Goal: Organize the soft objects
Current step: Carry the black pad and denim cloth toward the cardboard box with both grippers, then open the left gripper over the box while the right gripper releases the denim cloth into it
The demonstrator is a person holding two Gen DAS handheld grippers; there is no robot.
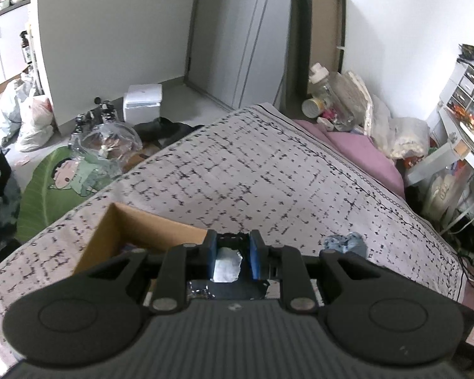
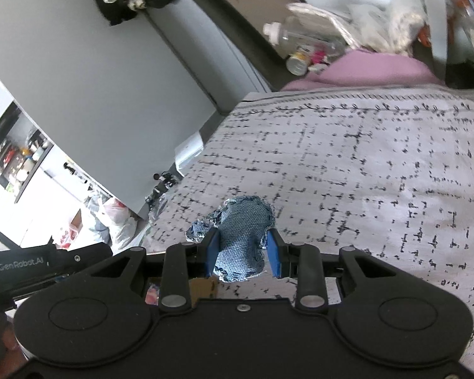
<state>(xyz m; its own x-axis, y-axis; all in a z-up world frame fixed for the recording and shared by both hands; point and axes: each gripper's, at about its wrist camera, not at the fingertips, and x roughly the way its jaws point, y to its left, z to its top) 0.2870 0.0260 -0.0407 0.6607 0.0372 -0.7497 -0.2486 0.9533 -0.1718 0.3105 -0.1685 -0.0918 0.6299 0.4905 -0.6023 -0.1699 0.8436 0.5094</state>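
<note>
My left gripper (image 1: 233, 254) has its blue pads close together, shut on a small soft piece (image 1: 226, 268) that is white with black parts. It hangs over the near edge of an open cardboard box (image 1: 126, 230) on the patterned bedspread (image 1: 252, 164). Some coloured items show dimly inside the box. My right gripper (image 2: 241, 252) is shut on a frayed blue denim piece (image 2: 241, 230), which sticks out past the fingertips above the bedspread (image 2: 379, 173). The same denim piece (image 1: 344, 243) shows at the right in the left wrist view. The left gripper's black body (image 2: 31, 262) is at the left of the right wrist view.
A pink pillow (image 1: 363, 151) lies at the bed's far end, with bottles and bags (image 1: 331, 101) behind it. White shelves (image 1: 458, 120) stand to the right. On the floor to the left are plastic bags (image 1: 31, 120), a white box (image 1: 142, 102) and a green cushion (image 1: 57, 183).
</note>
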